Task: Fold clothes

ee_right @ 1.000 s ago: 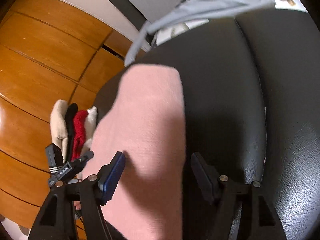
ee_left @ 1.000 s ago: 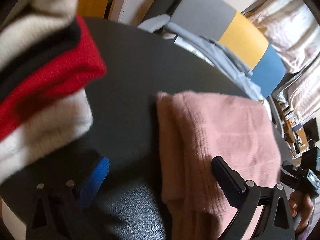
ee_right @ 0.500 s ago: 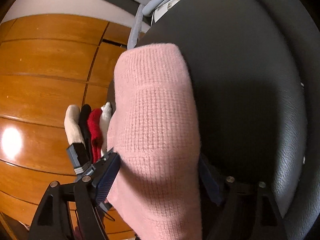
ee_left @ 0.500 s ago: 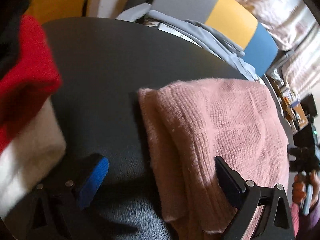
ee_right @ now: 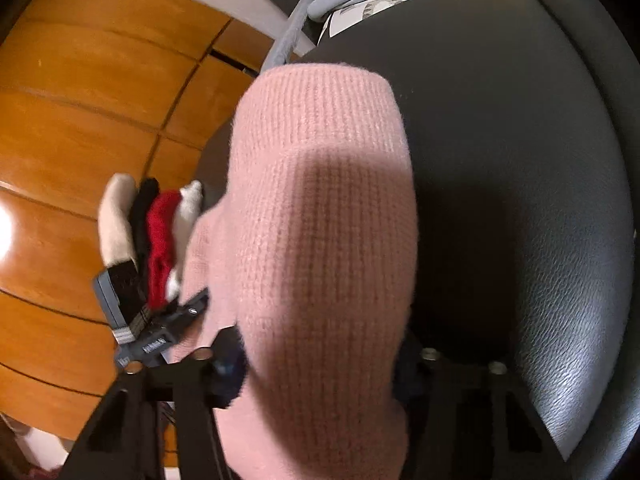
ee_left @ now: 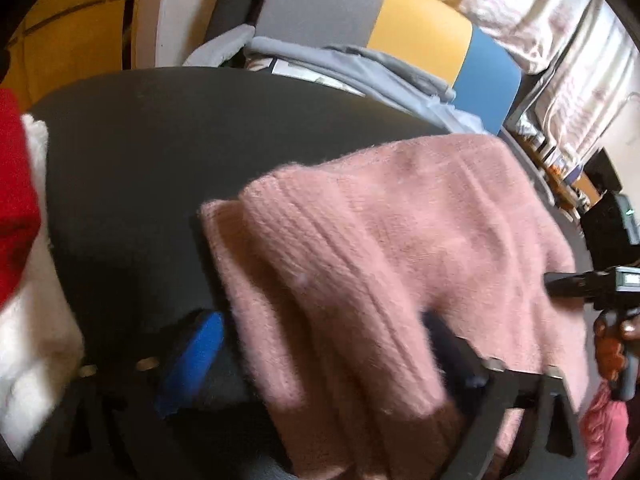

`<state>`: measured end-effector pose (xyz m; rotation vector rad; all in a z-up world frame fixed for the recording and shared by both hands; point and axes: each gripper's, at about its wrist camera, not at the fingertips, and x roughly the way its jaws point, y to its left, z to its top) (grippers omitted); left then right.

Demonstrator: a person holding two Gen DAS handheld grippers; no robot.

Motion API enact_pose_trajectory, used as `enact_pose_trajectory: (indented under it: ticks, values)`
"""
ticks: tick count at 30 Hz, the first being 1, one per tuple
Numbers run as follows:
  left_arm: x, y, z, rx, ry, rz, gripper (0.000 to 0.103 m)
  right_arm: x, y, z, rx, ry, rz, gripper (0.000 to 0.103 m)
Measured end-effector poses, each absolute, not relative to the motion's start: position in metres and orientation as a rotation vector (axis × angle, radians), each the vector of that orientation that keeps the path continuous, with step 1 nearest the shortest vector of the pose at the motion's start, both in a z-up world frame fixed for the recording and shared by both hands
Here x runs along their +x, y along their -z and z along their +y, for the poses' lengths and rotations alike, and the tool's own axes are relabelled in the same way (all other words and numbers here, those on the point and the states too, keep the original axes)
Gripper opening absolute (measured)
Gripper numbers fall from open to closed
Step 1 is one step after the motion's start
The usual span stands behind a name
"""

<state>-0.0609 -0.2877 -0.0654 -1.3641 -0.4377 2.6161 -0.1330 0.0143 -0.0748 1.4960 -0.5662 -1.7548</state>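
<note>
A folded pink knit sweater [ee_left: 380,248] lies on a black leather seat [ee_left: 160,152]. My left gripper [ee_left: 320,356] has its jaws on either side of the sweater's near left end, the blue-padded finger [ee_left: 192,360] on the left. My right gripper [ee_right: 316,368] has its fingers on either side of the sweater's [ee_right: 320,220] other end; the knit bulges up between them and hides the pads. In both views I cannot tell whether the jaws are pressed on the cloth.
A folded stack of cream, black and red knitwear [ee_right: 156,224] lies beyond the left gripper, also at the left edge of the left wrist view [ee_left: 16,208]. A grey garment [ee_left: 360,68] hangs over a grey, yellow and blue chair back [ee_left: 416,28]. Wooden cabinet panels [ee_right: 80,100] stand behind.
Both grippers have moved in onto the pink sweater from opposite ends. Its ends now fill the gaps between the fingers, and the cloth bulges higher between them.
</note>
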Motion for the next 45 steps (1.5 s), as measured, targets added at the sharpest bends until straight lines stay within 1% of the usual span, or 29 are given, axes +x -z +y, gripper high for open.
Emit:
enact_pose_trajectory:
  ticks: [1, 2, 3, 5, 8, 9, 12, 13, 14, 17, 19, 21, 22, 24, 25, 26, 28, 30, 32, 36, 37, 40, 42, 45]
  values:
    - [-0.058, 0.064, -0.286, -1.349, -2.604, -0.459, 0.066, -0.133, 0.075, 0.016, 1.490, 1.754, -0.586, 0.051]
    - [-0.058, 0.061, -0.283, -1.349, -2.608, -0.455, 0.060, -0.131, 0.074, 0.017, 1.481, 1.755, -0.600, 0.050]
    - [-0.058, 0.059, -0.281, -1.349, -2.614, -0.448, 0.057, -0.130, 0.073, 0.018, 1.468, 1.754, -0.606, 0.049]
    - [-0.057, 0.054, -0.273, -1.338, -2.644, -0.389, 0.046, -0.127, 0.070, 0.020, 1.441, 1.752, -0.618, 0.048]
    - [-0.053, 0.043, -0.269, -1.311, -2.646, -0.397, 0.040, -0.122, 0.058, 0.025, 1.388, 1.736, -0.630, 0.046]
    - [-0.050, 0.039, -0.269, -1.300, -2.647, -0.399, 0.039, -0.118, 0.051, 0.027, 1.361, 1.727, -0.632, 0.045]
    - [-0.025, 0.016, -0.272, -1.194, -2.655, -0.400, 0.031, -0.108, 0.025, 0.023, 1.316, 1.712, -0.603, 0.045]
    - [-0.016, 0.008, -0.273, -1.157, -2.656, -0.401, 0.020, -0.103, 0.014, 0.017, 1.290, 1.705, -0.578, 0.045]
    - [-0.009, -0.005, -0.271, -1.106, -2.656, -0.401, 0.014, -0.098, 0.002, 0.011, 1.264, 1.697, -0.552, 0.045]
    - [0.004, -0.037, -0.272, -0.996, -2.685, -0.386, 0.014, -0.089, -0.029, -0.007, 1.197, 1.665, -0.505, 0.043]
    - [0.010, -0.054, -0.275, -0.946, -2.706, -0.359, 0.014, -0.087, -0.049, -0.025, 1.178, 1.674, -0.442, 0.042]
    - [0.012, -0.055, -0.280, -0.964, -2.732, -0.311, 0.016, -0.090, -0.054, -0.038, 1.185, 1.700, -0.387, 0.041]
    - [0.010, -0.045, -0.288, -1.016, -2.751, -0.345, 0.018, -0.092, -0.052, -0.040, 1.197, 1.707, -0.384, 0.041]
    - [0.007, -0.026, -0.303, -1.121, -2.786, -0.414, 0.026, -0.098, -0.032, -0.034, 1.259, 1.720, -0.418, 0.041]
    - [0.005, -0.015, -0.311, -1.175, -2.798, -0.454, 0.037, -0.099, -0.020, -0.022, 1.287, 1.726, -0.451, 0.041]
    - [0.006, -0.002, -0.322, -1.225, -2.789, -0.536, 0.047, -0.101, -0.007, -0.010, 1.315, 1.732, -0.483, 0.041]
    - [0.006, 0.022, -0.338, -1.306, -2.785, -0.647, 0.055, -0.105, 0.018, 0.014, 1.370, 1.743, -0.550, 0.041]
    - [0.001, 0.038, -0.343, -1.349, -2.746, -0.693, 0.065, -0.117, 0.044, 0.040, 1.419, 1.732, -0.669, 0.041]
    - [-0.009, 0.044, -0.340, -1.354, -2.711, -0.729, 0.088, -0.120, 0.065, 0.056, 1.432, 1.719, -0.737, 0.041]
    - [-0.030, 0.056, -0.334, -1.362, -2.638, -0.798, 0.094, -0.120, 0.095, 0.078, 1.420, 1.694, -0.849, 0.041]
    - [-0.035, 0.058, -0.329, -1.374, -2.605, -0.815, 0.098, -0.119, 0.097, 0.079, 1.411, 1.694, -0.852, 0.041]
    - [-0.049, 0.065, -0.317, -1.440, -2.541, -0.807, 0.099, -0.119, 0.098, 0.081, 1.390, 1.695, -0.855, 0.041]
    - [-0.050, 0.066, -0.315, -1.434, -2.494, -0.853, 0.103, -0.119, 0.096, 0.081, 1.383, 1.693, -0.857, 0.041]
    - [-0.055, 0.067, -0.315, -1.411, -2.401, -0.966, 0.103, -0.119, 0.094, 0.082, 1.376, 1.689, -0.861, 0.041]
